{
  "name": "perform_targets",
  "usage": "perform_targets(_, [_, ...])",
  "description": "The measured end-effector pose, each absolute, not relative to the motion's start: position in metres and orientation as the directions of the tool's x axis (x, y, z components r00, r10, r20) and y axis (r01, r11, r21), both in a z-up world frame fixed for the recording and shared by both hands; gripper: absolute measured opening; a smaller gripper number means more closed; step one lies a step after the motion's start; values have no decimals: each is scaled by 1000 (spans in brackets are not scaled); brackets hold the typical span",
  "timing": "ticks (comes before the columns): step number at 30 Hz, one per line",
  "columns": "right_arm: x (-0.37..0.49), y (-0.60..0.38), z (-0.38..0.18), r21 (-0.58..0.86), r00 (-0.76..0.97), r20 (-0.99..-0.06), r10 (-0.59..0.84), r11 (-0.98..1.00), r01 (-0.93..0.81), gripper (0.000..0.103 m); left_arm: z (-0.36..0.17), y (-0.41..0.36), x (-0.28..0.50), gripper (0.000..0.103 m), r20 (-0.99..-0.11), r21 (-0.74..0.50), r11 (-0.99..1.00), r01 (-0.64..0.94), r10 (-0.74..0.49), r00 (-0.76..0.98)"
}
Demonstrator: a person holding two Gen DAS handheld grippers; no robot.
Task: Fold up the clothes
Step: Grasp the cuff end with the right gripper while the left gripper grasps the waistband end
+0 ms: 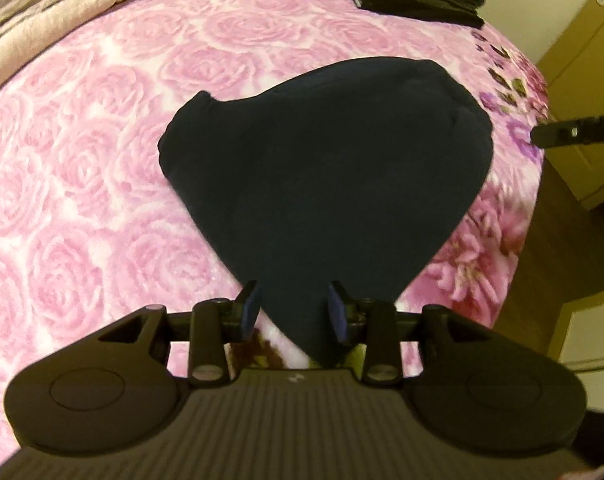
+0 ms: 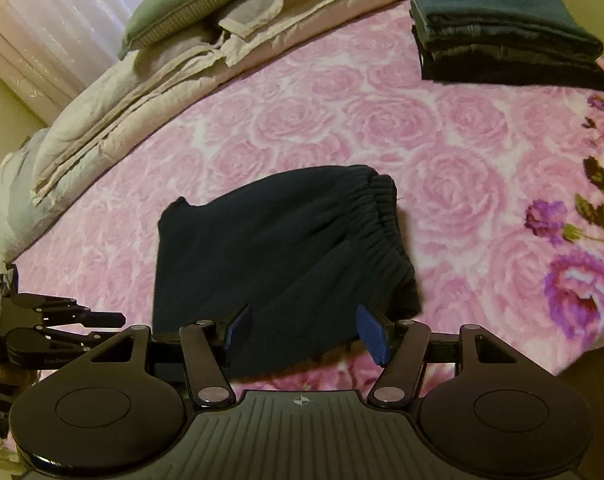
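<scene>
While the folded navy garment (image 2: 277, 256) lies near the bed's (image 2: 462, 208) front edge, we hold both grippers — left (image 1: 293, 312), right (image 2: 304, 332) — spread wide above it, gripping nothing; folded dark clothes (image 2: 506, 36) sit at the far corner.

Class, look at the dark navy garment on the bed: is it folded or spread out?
Folded. The navy garment lies as a compact doubled bundle on the pink blanket, elastic waistband layers stacked at one edge.

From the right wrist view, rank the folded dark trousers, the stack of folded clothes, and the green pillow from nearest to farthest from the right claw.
1. Folded dark trousers: right in front of the open right claw, mid-bed.
2. Stack of folded clothes: far right of the bed.
3. Green pillow: far left, on the beige bedding by the curtain.
</scene>
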State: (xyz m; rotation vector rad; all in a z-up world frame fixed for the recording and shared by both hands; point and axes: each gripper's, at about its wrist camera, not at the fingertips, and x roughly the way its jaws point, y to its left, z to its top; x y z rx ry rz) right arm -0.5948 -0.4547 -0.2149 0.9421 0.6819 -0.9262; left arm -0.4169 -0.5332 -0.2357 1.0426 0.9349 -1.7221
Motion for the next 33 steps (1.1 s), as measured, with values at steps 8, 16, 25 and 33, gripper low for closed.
perform_targets(8, [-583,-429,-191,147,372,-837,-401,490,859,101,-221,-494,-433,67,-886,0,-413,911,-422,-191])
perform_targets(16, [-562,-405,-234,-253,319,-845,-430,846,470,100,-253,-422,-486,83,-790,339,-517,786,-610,-61])
perform_targets(25, [-580,-398,-336,-551,415,-772,-481,832,-61,68,-310,-394,-559,83,-720,570,-540,619,-692,59])
perform_targets(33, [-595,-393,-404,-735,506,-655,-561,629,-254,98,-332,-403,-574,83,-688,633,-487,602,-710,149])
